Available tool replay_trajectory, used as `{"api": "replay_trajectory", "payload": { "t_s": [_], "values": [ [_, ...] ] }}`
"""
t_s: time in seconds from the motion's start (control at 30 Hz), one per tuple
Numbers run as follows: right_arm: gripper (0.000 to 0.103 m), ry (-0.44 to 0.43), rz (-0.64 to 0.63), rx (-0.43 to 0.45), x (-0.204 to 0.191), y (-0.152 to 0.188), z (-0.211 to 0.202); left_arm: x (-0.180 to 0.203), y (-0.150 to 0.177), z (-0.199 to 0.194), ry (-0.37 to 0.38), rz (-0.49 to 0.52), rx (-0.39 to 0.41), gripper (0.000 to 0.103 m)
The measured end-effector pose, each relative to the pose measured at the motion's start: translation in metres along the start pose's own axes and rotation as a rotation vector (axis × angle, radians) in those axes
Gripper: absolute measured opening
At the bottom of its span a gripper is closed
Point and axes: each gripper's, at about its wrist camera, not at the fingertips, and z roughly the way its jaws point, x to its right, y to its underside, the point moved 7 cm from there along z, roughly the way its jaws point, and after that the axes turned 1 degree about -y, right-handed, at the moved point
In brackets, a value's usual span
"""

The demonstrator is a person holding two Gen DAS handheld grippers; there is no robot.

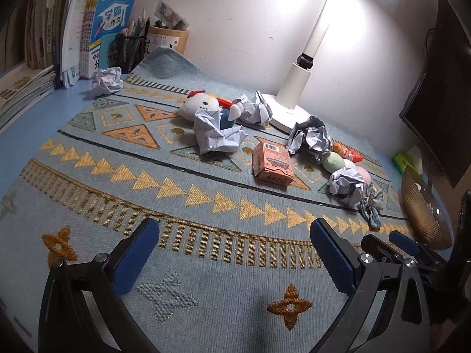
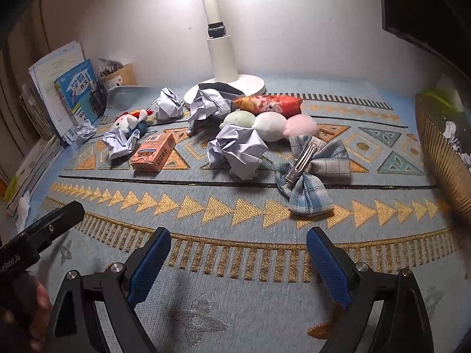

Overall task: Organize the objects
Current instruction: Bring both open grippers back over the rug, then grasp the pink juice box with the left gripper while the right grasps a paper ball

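Blue book (image 1: 113,17) reads "学霸作文"; orange box (image 2: 155,152) print unreadable. Left gripper (image 1: 235,253), right gripper (image 2: 238,257) both released, empty above mat (image 2: 235,214).

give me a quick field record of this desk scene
surface: patterned mat
paper: five crumpled balls on mat, nearest; one off mat by books
soft toys: cat plush, three-ball plush
other: orange box, plaid bow clip, lamp base
bin: ribbed basket, paper inside
left tool: open, empty
right tool: open, empty
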Motion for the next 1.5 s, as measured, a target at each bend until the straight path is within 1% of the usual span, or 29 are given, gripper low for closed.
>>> {"api": "replay_trajectory", "payload": {
  "t_s": [0.1,0.17,0.23,0.27,0.3,0.33,0.37,0.4,0.43,0.47,0.53,0.6,0.63,0.67,0.7,0.77,0.8,0.83,0.87,0.9,0.93,1.0,1.03,1.1,1.23,1.3,1.33,1.4,1.5],
  "values": [
    [0.093,-0.037,0.036,0.009,0.005,-0.003,-0.005,0.011,0.0,0.002,-0.003,0.06,-0.015,0.102],
    [0.093,-0.071,0.065,-0.046,0.007,-0.005,-0.003,0.02,-0.001,0.005,0.003,0.114,-0.031,0.102],
    [0.093,-0.153,0.111,-0.106,0.005,-0.011,-0.003,0.028,-0.005,0.014,-0.001,0.178,-0.082,0.102],
    [0.093,-0.185,0.126,-0.099,0.004,-0.019,-0.006,0.031,-0.009,0.02,-0.001,0.219,-0.106,0.102],
    [0.093,-0.203,0.128,-0.072,0.002,-0.03,-0.011,0.033,-0.015,0.023,0.0,0.249,-0.115,0.102],
    [0.093,-0.203,0.12,-0.044,0.0,-0.041,-0.013,0.035,-0.023,0.026,0.011,0.261,-0.113,0.102],
    [0.093,-0.183,0.1,-0.018,-0.002,-0.051,-0.013,0.036,-0.031,0.028,0.033,0.258,-0.107,0.102],
    [0.093,-0.148,0.074,-0.006,-0.003,-0.06,-0.01,0.038,-0.04,0.031,0.059,0.248,-0.099,0.102],
    [0.093,-0.127,0.056,-0.014,-0.005,-0.065,-0.002,0.04,-0.046,0.035,0.077,0.242,-0.094,0.102],
    [0.093,-0.143,0.044,-0.037,-0.009,-0.066,0.008,0.042,-0.049,0.042,0.068,0.247,-0.102,0.102],
    [0.092,-0.191,0.038,-0.057,-0.014,-0.066,0.024,0.045,-0.044,0.062,0.009,0.282,-0.15,0.101],
    [0.092,-0.139,0.028,-0.052,-0.013,-0.065,0.039,0.05,-0.036,0.074,0.015,0.305,-0.158,0.097],
    [0.092,-0.119,0.027,-0.05,-0.012,-0.064,0.045,0.052,-0.035,0.077,0.023,0.305,-0.153,0.096],
    [0.091,-0.132,0.051,-0.041,-0.011,-0.065,0.049,0.054,-0.037,0.079,0.03,0.3,-0.14,0.096],
    [0.088,-0.141,0.069,-0.041,-0.009,-0.065,0.053,0.056,-0.04,0.081,0.032,0.296,-0.131,0.096],
    [0.08,-0.15,0.09,-0.038,-0.005,-0.063,0.06,0.059,-0.044,0.088,0.009,0.315,-0.128,0.096],
    [0.074,-0.142,0.089,-0.046,-0.004,-0.062,0.063,0.06,-0.044,0.093,0.017,0.318,-0.146,0.094],
    [0.06,-0.143,0.091,-0.056,-0.005,-0.061,0.065,0.062,-0.043,0.097,0.03,0.321,-0.165,0.088],
    [0.054,-0.152,0.093,-0.055,-0.006,-0.061,0.066,0.063,-0.042,0.101,0.029,0.33,-0.18,0.084],
    [0.051,-0.148,0.091,-0.055,-0.007,-0.061,0.066,0.063,-0.039,0.103,0.022,0.337,-0.198,0.08],
    [0.043,-0.137,0.086,-0.053,-0.008,-0.061,0.067,0.063,-0.039,0.103,0.01,0.344,-0.195,0.076],
    [0.043,-0.119,0.072,-0.037,-0.009,-0.061,0.064,0.062,-0.04,0.101,0.015,0.329,-0.181,0.067],
    [0.043,-0.118,0.063,-0.02,-0.01,-0.062,0.062,0.06,-0.042,0.1,0.015,0.317,-0.175,0.057],
    [0.043,-0.138,0.053,0.02,-0.012,-0.065,0.054,0.057,-0.045,0.098,0.035,0.295,-0.167,0.041],
    [0.043,-0.166,0.065,0.06,-0.009,-0.066,0.043,0.056,-0.048,0.092,0.036,0.29,-0.145,0.038],
    [0.043,-0.142,0.071,0.066,-0.006,-0.064,0.036,0.059,-0.049,0.085,0.032,0.302,-0.121,0.038],
    [0.043,-0.131,0.062,0.056,-0.005,-0.059,0.031,0.058,-0.047,0.082,0.034,0.302,-0.124,0.038],
    [0.043,-0.149,0.036,0.038,-0.01,-0.044,0.016,0.052,-0.035,0.072,0.041,0.28,-0.145,0.038],
    [0.043,-0.153,0.003,0.03,-0.017,-0.019,-0.008,0.047,-0.009,0.039,0.037,0.311,-0.125,0.038]
  ]
}}
